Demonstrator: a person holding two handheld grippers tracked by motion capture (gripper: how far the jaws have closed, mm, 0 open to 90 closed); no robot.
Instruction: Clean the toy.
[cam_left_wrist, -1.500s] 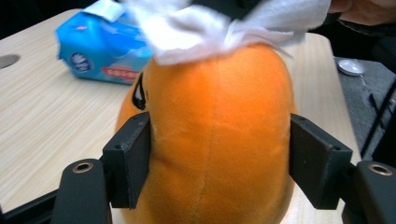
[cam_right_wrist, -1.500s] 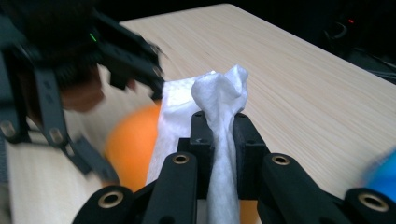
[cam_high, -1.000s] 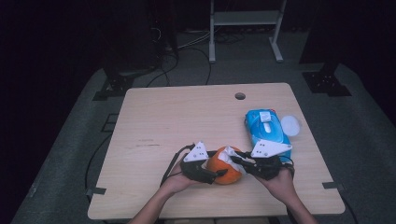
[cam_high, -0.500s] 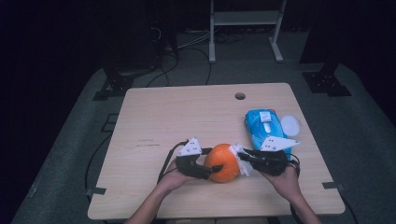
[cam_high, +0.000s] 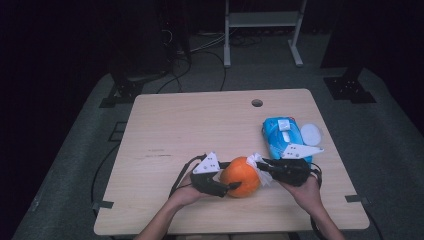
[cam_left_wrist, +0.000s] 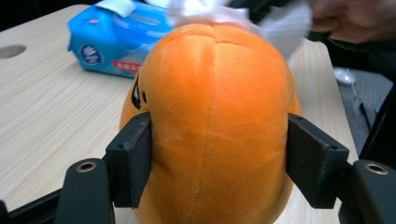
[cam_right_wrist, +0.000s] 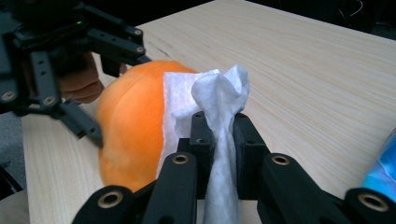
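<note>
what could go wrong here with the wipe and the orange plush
1. The left gripper has just been closing its jaws on the soft orange plush, which bulges between the pads; rubbed hard, it could squirm out.
2. The right gripper pinches only a thin bunched strip of the white wipe, which might tear or slip free.
3. The blue wipe pack lies close behind the right hand; a wide stroke may knock it.

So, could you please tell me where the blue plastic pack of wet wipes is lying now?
In the high view, the blue plastic wipes pack lies on the table's right side, just beyond the right gripper.
</note>
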